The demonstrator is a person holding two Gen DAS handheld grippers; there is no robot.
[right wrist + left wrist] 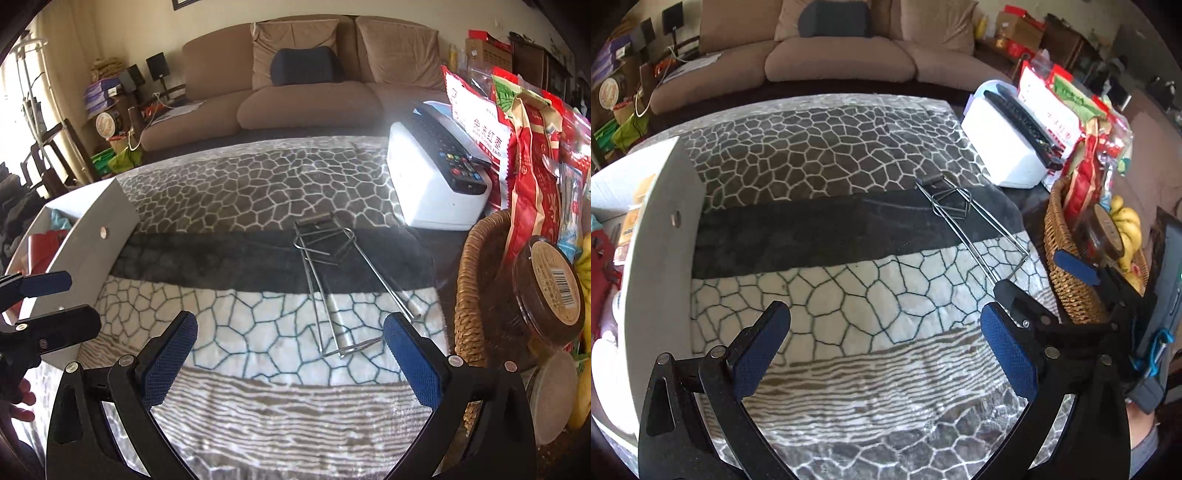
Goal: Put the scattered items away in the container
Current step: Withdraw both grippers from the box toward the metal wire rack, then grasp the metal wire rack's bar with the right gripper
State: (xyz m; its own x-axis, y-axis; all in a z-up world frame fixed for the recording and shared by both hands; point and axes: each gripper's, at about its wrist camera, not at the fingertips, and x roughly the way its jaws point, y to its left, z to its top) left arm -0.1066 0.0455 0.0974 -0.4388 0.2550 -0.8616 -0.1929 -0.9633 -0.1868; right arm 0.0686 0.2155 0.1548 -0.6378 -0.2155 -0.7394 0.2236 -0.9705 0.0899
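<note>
The left gripper (882,350) pointed steeply down at the patterned blanket (849,288), its blue pads spread wide with only cloth between them. The right gripper (290,354) was angled down the same way, jaws fully apart and holding nothing; in the left wrist view it showed at 3 o'clock, and in the right wrist view the left one showed at 9 o'clock with part of a hand (20,400) below it.

Just past the right gripper's right pad lay the wire tongs (332,280), flat on the blanket. Their long axis ran from about 5 o'clock up to 11 o'clock in the right wrist view, the joined handle end with its dark sleeve farthest away and the two bent tips nearest. The arms lay spread apart toward the tips and gripped nothing.

At 9 o'clock stood the white container (88,236), its wall tilted, with red and pale things inside. At 3 o'clock sat a wicker basket (469,295) of packets, a jar and bananas. Beyond it stood a white box (428,184) bearing a remote control, and farthest off a brown sofa (303,99).
</note>
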